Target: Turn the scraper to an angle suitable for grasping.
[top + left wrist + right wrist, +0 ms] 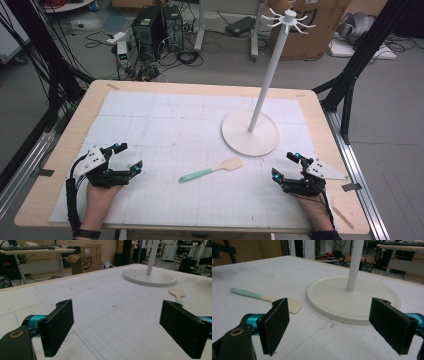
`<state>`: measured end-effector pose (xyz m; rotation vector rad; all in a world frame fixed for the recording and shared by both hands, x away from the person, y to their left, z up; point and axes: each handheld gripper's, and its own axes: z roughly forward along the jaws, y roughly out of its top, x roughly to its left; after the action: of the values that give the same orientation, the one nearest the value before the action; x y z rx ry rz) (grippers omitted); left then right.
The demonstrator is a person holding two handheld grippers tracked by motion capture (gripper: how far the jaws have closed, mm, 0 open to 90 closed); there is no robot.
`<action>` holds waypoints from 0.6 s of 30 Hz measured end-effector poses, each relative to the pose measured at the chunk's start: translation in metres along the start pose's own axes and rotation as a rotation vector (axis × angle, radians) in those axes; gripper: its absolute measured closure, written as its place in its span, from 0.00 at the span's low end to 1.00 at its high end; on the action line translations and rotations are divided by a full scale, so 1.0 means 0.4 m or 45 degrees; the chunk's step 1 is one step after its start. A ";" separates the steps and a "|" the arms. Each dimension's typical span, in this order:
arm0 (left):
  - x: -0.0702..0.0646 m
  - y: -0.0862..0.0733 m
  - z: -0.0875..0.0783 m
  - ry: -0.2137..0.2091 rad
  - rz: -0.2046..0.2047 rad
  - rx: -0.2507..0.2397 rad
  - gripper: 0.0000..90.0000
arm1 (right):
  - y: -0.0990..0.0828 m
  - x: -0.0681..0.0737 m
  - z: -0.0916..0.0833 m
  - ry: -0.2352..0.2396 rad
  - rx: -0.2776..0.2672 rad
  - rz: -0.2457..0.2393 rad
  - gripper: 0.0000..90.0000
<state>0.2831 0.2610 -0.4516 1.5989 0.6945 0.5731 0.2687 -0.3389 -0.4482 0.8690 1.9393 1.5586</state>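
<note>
On the white gridded worktop (165, 120), your left gripper (125, 159) and right gripper (287, 166) rest near the front edge, fingers spread wide and empty. Between them lies the mint-handled, cream-bladed spatula (212, 170), just beside the tall white hook stand's round base (250, 132).

2 grippers rest on white mat (165, 120), left gripper (128, 158) and right gripper (285, 165) both spread wide; spatula (211, 170) between them, white stand (250, 132) behind.
</note>
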 end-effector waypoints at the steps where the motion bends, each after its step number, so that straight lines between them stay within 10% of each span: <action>1: -0.001 0.000 0.000 -0.001 0.003 0.002 0.14 | 0.000 0.000 0.000 0.006 -0.003 0.012 0.17; 18: 0.004 0.000 -0.001 0.000 -0.019 -0.001 0.14 | 0.060 -0.022 -0.028 0.087 0.005 -0.003 0.18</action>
<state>0.2839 0.2623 -0.4515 1.5916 0.7059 0.5624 0.2705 -0.3496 -0.4223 0.8245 1.9912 1.6029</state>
